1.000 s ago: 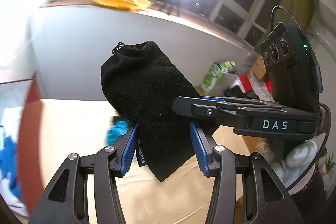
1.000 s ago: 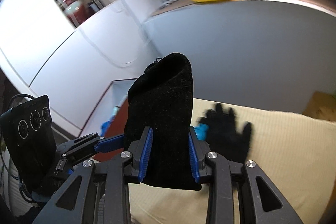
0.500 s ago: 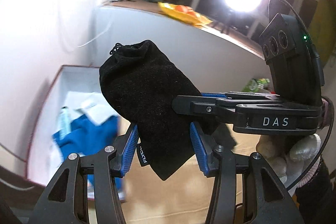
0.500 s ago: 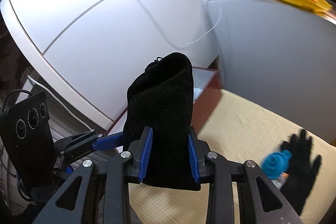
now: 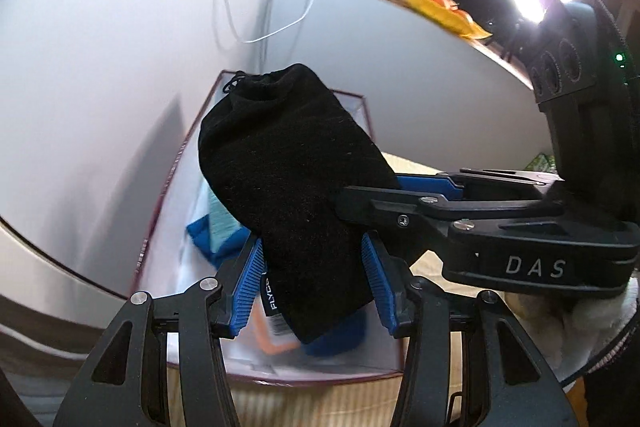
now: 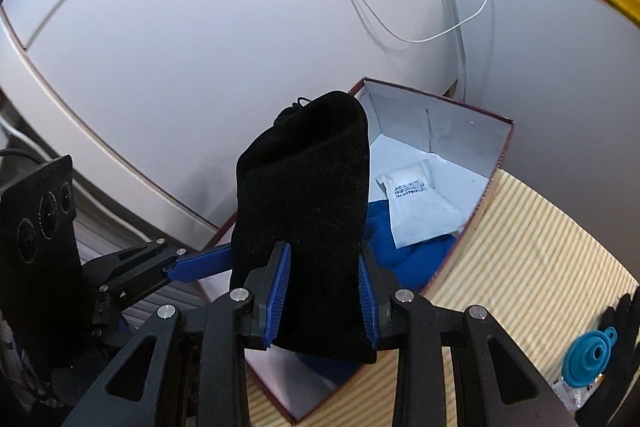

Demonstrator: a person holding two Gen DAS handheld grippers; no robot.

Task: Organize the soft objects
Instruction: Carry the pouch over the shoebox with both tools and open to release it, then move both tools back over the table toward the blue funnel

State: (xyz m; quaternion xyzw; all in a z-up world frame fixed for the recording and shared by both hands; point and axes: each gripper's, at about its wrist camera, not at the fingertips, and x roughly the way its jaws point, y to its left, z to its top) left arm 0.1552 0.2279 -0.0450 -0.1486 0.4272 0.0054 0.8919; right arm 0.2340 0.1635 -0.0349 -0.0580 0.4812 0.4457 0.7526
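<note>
A black drawstring pouch (image 5: pixel 288 179) stands up between the blue pads of my left gripper (image 5: pixel 314 283), which is shut on its lower part. My right gripper (image 6: pixel 322 291) is shut on the same pouch (image 6: pixel 304 195) from the other side. In the left wrist view its fingers (image 5: pixel 400 195) reach in from the right. The pouch hangs over an open box (image 6: pixel 502 147) with a maroon rim and white inside. A blue cloth (image 6: pixel 416 255) and a white packet (image 6: pixel 416 203) lie in the box. The pouch hides part of the box floor.
The box (image 5: pixel 176 167) sits on a striped beige mat (image 6: pixel 520 267) against a white wall. A teal funnel (image 6: pixel 592 359) and a black glove (image 6: pixel 624 327) lie on the mat at the right. A yellow plate of fruit (image 5: pixel 444 11) rests on a far ledge. A white fuzzy sleeve (image 5: pixel 580 323) shows behind the right gripper.
Both grippers have carried the pouch sideways from over the mat to above the open box. The glove and funnel have slid to the right edge of the right wrist view. Both grips are unchanged.
</note>
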